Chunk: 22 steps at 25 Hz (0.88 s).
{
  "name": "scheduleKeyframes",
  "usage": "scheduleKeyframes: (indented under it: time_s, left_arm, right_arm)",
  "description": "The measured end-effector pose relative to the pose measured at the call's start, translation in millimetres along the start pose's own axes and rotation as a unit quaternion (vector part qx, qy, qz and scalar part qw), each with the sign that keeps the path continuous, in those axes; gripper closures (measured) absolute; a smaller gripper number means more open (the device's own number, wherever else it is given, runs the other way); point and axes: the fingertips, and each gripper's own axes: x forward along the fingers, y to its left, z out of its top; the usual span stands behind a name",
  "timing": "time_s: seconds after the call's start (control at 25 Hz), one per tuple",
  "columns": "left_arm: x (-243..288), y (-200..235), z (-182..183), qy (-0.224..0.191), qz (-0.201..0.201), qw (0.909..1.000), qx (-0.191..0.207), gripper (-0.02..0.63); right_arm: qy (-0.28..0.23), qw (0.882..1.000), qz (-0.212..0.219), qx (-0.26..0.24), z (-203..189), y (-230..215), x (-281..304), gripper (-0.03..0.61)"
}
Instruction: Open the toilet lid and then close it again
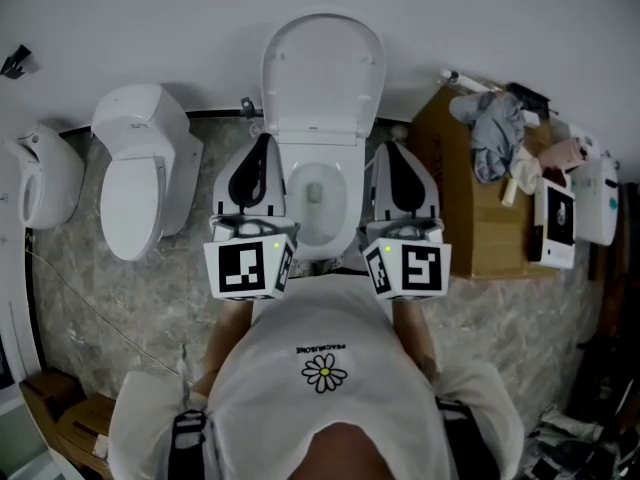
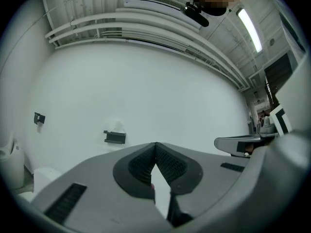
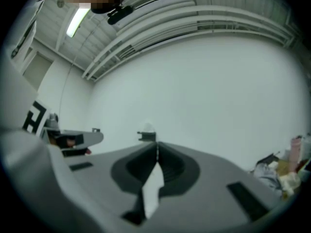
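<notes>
The white toilet stands in the middle of the head view with its lid raised upright against the wall and the seat ring and bowl exposed. My left gripper is held at the bowl's left side and my right gripper at its right side, both pointing toward the wall. Neither touches the lid. In the left gripper view the jaws meet at their tips with nothing between them. The right gripper view shows the same for its jaws, shut and empty.
A second toilet with its lid down stands to the left, and another white fixture beyond it. A cardboard box carrying cloth and small items sits to the right. A black bracket is fixed on the white wall ahead.
</notes>
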Motion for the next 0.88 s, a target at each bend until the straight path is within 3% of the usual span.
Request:
scheduleKeyframes:
  time_s: [0.36,0.64,0.88]
  left_arm:
    - [11,5,-8,0.008,-0.003,1.0000,0.000,0.592]
    - [65,17,-15,-0.007,-0.033,0.9994,-0.006,0.589]
    - [160,44,-46,0.037,-0.043,0.9980,0.029,0.443]
  right_arm:
    - [0.014,1.000,-0.006,0.007,-14,-3,2,0.546]
    - [0.020,1.000,0.002,-0.004,-21,-26,50,0.542]
    - [0.059,0.998,0.025,-0.028,-43,-63,148,0.413]
